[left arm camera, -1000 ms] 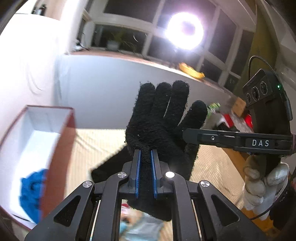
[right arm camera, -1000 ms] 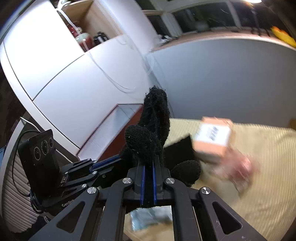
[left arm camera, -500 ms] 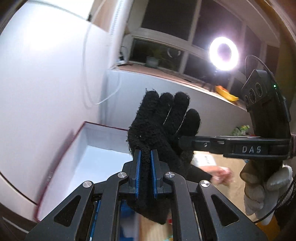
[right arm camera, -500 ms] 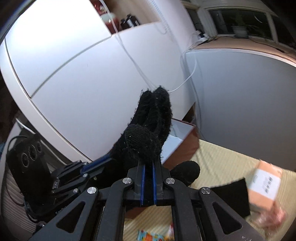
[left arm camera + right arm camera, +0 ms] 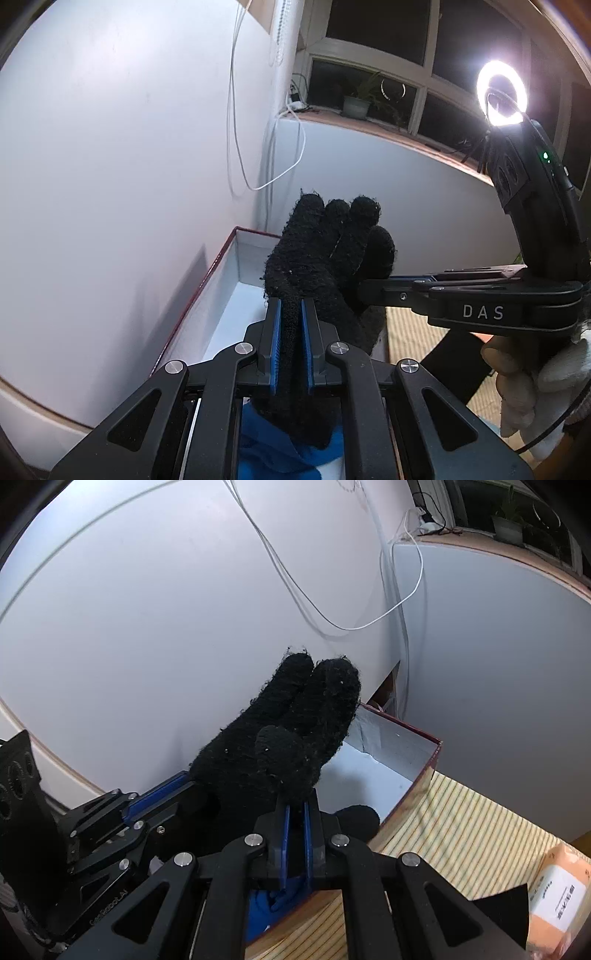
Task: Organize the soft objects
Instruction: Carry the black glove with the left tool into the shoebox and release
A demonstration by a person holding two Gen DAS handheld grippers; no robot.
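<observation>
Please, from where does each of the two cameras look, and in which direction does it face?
Left wrist: sits on the left gripper, facing down into the open box by the white wall; the person's gloved hand shows at right.
Right wrist: sits on the right gripper, facing the same box from its other side; no hand is visible.
Shared: both see the black glove clamped by both grippers, and blue cloth in the box.

Black grippers (image 5: 291, 343), blue-padded fingers (image 5: 275, 332), "DAS" marking.
</observation>
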